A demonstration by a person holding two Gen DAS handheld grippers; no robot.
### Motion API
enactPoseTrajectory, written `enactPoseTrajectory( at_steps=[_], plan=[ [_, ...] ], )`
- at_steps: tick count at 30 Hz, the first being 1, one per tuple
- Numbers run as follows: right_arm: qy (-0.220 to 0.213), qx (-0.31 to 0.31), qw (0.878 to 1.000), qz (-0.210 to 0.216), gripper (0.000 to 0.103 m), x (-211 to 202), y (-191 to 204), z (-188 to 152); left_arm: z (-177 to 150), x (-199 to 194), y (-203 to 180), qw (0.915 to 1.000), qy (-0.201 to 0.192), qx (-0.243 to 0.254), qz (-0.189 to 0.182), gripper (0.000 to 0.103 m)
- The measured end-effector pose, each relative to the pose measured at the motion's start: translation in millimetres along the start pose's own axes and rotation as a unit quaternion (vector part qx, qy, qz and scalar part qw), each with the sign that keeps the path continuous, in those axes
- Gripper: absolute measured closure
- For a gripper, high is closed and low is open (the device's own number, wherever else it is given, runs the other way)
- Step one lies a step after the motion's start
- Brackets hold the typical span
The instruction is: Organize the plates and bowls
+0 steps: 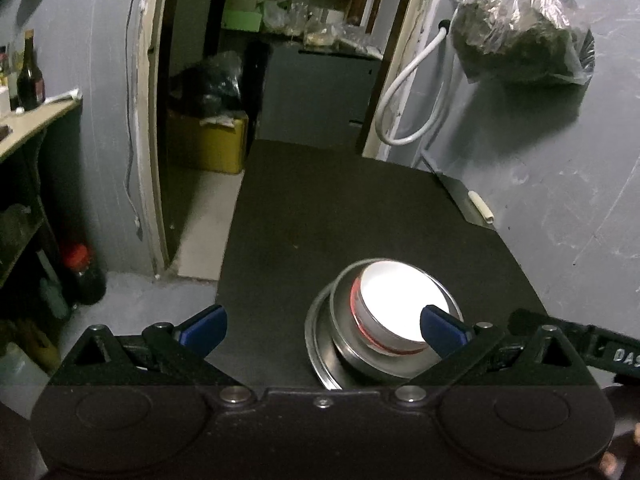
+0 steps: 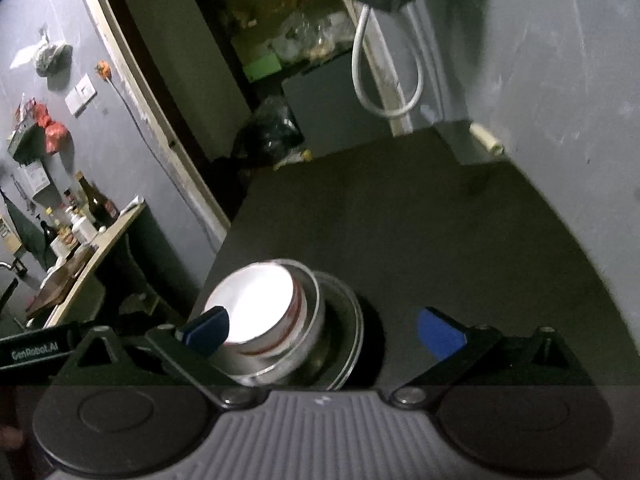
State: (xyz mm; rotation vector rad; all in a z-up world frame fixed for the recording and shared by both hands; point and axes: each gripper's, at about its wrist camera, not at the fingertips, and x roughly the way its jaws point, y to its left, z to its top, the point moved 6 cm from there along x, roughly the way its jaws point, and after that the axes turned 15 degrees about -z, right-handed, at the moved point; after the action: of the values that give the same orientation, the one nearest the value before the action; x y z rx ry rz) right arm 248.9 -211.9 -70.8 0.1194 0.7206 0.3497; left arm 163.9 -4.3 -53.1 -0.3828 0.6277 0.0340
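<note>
Black tabletop (image 1: 340, 208) with 1 stack of metal dishes near its front edge, both claws wide open above it.

Grey walls close in the table on the far side and right, with an open doorway (image 1: 192, 80) behind showing cluttered shelves, and a clear plastic bag (image 1: 524, 28) of something dark hanging on the wall. On the table sits a steel plate (image 1: 320, 344), a steel bowl (image 1: 344, 320) nested on it, and a white bowl (image 1: 400, 300) with a red band inside that, its inside glaring bright. The left gripper (image 1: 320, 332) hangs with its jaws spread fully and nothing between them, its right fingertip in front of the stack's edge. The right gripper (image 2: 324, 332) is likewise spread to its widest and grips nothing, the stack showing just behind its left fingertip.
</note>
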Motion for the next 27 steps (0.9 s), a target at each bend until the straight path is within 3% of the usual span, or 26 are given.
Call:
enactPoseTrajectory(
  at_steps=[7, 13, 20, 27],
  plan=[
    [-0.022, 0.005, 0.999, -0.025, 0.000, -19.4, 4.3, -2.5, 0.0, -15.1, 1.8, 0.9997, -0.014, 0.008, -0.017, 0.001],
    [-0.048, -0.004, 0.997, -0.052, 0.000, -51.6, 18.3, -5.1, -6.3, -38.5, 4.0, 0.9979, -0.023, 0.022, -0.055, 0.001],
    [-0.063, 0.006, 0.994, -0.092, 0.000, -86.7, 30.4, -31.5, -32.2, -66.4, 9.3, 0.9947, -0.013, 0.035, -0.096, 0.001],
    [-0.070, 0.029, 0.989, -0.128, 0.000, -120.0, 37.9, -63.4, -54.7, -98.7, 17.7, 0.9925, -0.005, 0.046, -0.113, 0.001]
  ],
)
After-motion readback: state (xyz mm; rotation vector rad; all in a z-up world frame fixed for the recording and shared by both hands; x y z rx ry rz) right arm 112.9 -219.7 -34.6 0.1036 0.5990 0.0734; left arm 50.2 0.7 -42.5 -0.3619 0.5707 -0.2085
